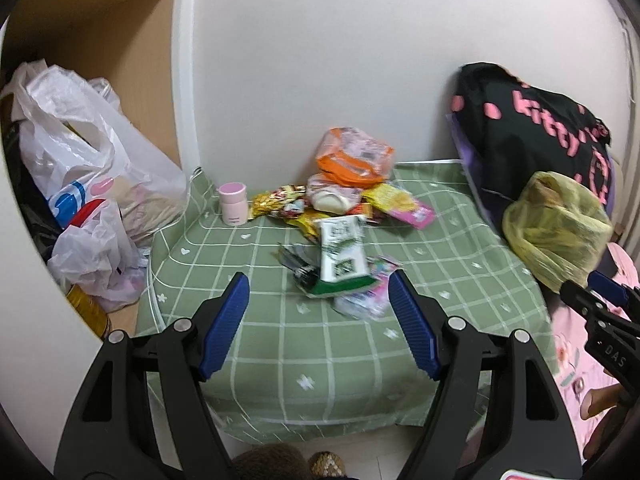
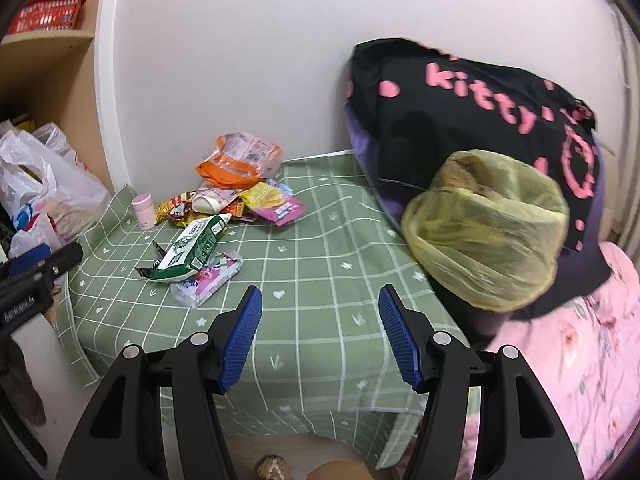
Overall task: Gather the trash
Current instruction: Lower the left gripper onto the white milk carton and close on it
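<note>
On the green checked table, against the white wall, lay the trash: a green-and-white carton nearest, overlapping a pink wrapper, and behind them a heap of wrappers topped by an orange packet, with a small pink jar just to the heap's left. A yellow bag sat at the table's right edge, probably where the trash was meant to go. The carton looked the sensible first pick: to do it well, the left gripper should come down across its narrow width and close firmly, since the flattened carton is slick and the wrapper beneath could slide out. That gripper was spread wide, empty, touching nothing, with the carton just ahead of its tips. The right gripper was likewise wide apart and empty, over bare cloth between the carton and the yellow bag.
</note>
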Tool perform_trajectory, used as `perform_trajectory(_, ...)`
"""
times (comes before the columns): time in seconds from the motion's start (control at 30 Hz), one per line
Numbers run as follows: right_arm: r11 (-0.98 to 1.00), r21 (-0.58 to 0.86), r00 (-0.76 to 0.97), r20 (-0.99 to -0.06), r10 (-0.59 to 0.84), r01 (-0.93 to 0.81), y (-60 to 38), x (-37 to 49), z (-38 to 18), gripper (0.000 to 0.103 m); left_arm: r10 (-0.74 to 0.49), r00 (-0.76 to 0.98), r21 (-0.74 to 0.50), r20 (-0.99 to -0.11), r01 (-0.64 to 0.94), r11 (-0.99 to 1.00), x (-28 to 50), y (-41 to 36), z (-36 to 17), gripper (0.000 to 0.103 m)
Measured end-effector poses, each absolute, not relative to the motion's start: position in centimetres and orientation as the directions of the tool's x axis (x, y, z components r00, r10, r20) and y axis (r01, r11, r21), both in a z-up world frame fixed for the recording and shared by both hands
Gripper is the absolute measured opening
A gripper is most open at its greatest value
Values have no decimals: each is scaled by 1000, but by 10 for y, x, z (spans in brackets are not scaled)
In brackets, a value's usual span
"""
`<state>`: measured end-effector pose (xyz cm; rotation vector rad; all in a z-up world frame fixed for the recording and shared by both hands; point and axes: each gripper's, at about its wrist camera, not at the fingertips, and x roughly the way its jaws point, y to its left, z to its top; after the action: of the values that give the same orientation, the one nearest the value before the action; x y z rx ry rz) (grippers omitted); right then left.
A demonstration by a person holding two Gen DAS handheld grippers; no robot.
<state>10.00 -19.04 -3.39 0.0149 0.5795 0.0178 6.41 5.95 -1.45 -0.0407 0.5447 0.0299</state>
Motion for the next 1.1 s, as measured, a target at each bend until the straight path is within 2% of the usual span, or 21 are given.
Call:
perform_trajectory(0.1, 996, 31, 792, -605, 88, -87, -176, 138, -48, 57, 5, 836, -74, -548, -54, 996, 94, 84, -21, 69)
perform_trajectory(0.2, 994, -13, 780, -620, 80, -113, -158, 169, -58, 57, -41, 814, -124, -579, -38, 992, 118, 106, -30, 74)
perform_trajectory(0.23, 993, -2, 778, -621, 94, -121, -152, 182, -61, 57, -49, 808, -130, -588, -34, 991, 124, 113, -33, 76)
perform_trajectory(0.4, 968, 131, 700, -671, 245, -213, -123, 235, -86, 57, -53, 745, -202, -665, -111, 973, 153, 155, -58, 76)
perform_trajectory(0.6, 951, 179, 614, -730, 300, -251, -91, 298, -134, 49, -98, 712, -238, -695, -100, 966, 166, 170, -74, 76)
perform_trajectory(0.7, 939, 175, 580, -749, 321, -295, -77, 317, -152, 42, -118, 694, -236, -711, -77, 969, 176, 165, -81, 76)
perform_trajectory(0.77, 939, 132, 590, -747, 306, -319, -72, 321, -154, 19, -120, 685, -215, -718, -54, 975, 190, 156, -83, 76)
perform_trajectory(0.83, 935, 107, 584, -755, 297, -338, -70, 324, -153, 8, -146, 675, -215, -723, -20, 976, 210, 144, -84, 76)
perform_trajectory(0.97, 950, 92, 574, -778, 255, -298, -91, 333, -147, 6, -222, 658, -244, -720, 59, 968, 244, 121, -83, 71)
perform_trajectory(1.1, 979, 61, 601, -781, 169, -195, -128, 336, -131, 6, -312, 598, -309, -738, 111, 945, 289, 91, -81, 70)
